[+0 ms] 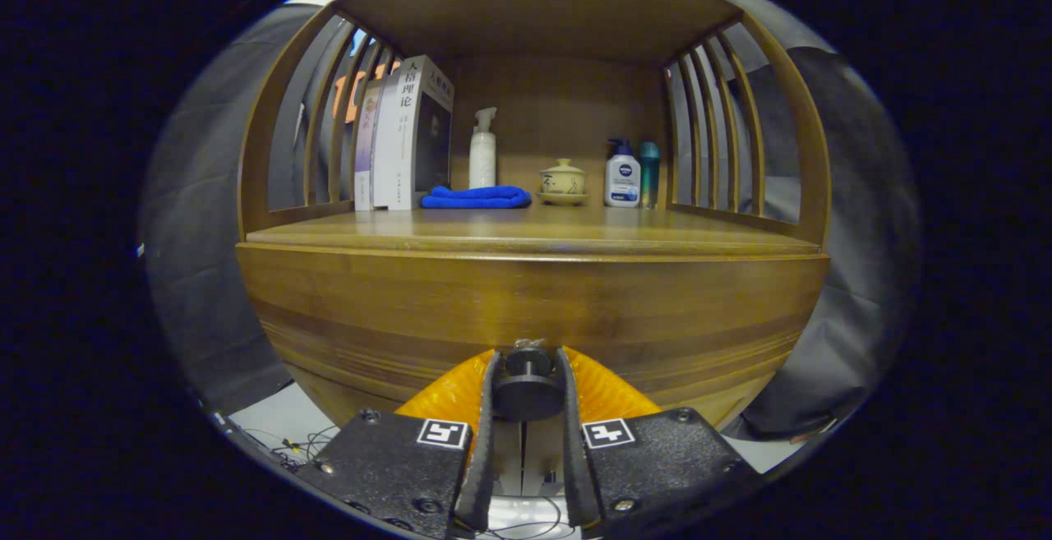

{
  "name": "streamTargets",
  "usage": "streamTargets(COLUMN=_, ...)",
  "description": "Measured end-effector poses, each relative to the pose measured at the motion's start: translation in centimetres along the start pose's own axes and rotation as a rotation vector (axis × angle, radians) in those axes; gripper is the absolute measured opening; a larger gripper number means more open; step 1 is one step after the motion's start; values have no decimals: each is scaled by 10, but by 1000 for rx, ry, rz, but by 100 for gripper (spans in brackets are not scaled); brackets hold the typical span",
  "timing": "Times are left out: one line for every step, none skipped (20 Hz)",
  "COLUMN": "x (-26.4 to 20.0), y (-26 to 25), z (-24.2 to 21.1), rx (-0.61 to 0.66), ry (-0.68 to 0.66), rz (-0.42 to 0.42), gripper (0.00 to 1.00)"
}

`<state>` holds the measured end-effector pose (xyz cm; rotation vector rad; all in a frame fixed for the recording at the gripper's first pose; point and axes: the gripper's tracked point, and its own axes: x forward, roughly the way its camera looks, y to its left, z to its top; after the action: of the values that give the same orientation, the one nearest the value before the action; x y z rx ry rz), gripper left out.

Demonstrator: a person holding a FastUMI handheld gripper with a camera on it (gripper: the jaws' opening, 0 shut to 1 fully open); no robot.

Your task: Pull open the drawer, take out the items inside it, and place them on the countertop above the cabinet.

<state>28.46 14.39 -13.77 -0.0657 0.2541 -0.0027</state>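
Jaws of the handheld gripper (527, 384) were closed on the dark round knob (527, 388) of a wooden drawer (526, 310), one finger pressing each side of it. The drawer front appeared shut, flush with the cabinet, so whatever lay inside could not be seen. The knob sat at the lower middle of the drawer front, directly between the fingers.

Above the drawer ran the cabinet's wooden worktop (534, 236), enclosed by slatted wooden sides and a wooden top panel. Along the back of it stood a row of things. Upright books (403, 137) leaned against the left slats. Just beside them lay a folded blue cloth (477, 197), with a white spray bottle (482, 150) standing behind it. Near the middle sat a small yellowish lidded cup on a saucer (563, 182). Farther right stood a white pump bottle with a blue top (622, 173), and touching or just beside it a slim teal bottle (649, 174) near the right slats.
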Motion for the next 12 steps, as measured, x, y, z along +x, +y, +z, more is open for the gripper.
streamTargets(x=0, y=-1, z=0, rx=0, ry=3, rz=-4, gripper=37)
streamTargets(x=-1, y=0, z=0, rx=-3, ry=7, rz=-8, gripper=36)
streamTargets(x=-2, y=1, z=0, rx=1, ry=9, rz=-8, gripper=35)
streamTargets(x=-3, y=2, z=0, rx=7, ry=11, rz=-5, gripper=35)
streamTargets(x=-4, y=3, z=0, rx=9, ry=13, rz=-3, gripper=34)
streamTargets(x=-5, y=2, z=-2, rx=3, ry=14, rz=-4, gripper=34)
streamTargets(x=-8, y=2, z=-2, rx=-4, ry=13, rz=-6, gripper=34)
streamTargets(x=-16, y=2, z=-5, rx=-9, ry=12, rz=-8, gripper=34)
streamTargets(x=-20, y=2, z=-6, rx=-11, ry=12, rz=-8, gripper=34)
streamTargets(x=-27, y=2, z=-8, rx=-10, ry=14, rz=-3, gripper=34)
streamTargets(x=-33, y=4, z=-10, rx=-10, ry=14, rz=2, gripper=34)
streamTargets(x=-40, y=4, z=-12, rx=-13, ry=15, rz=6, gripper=34)
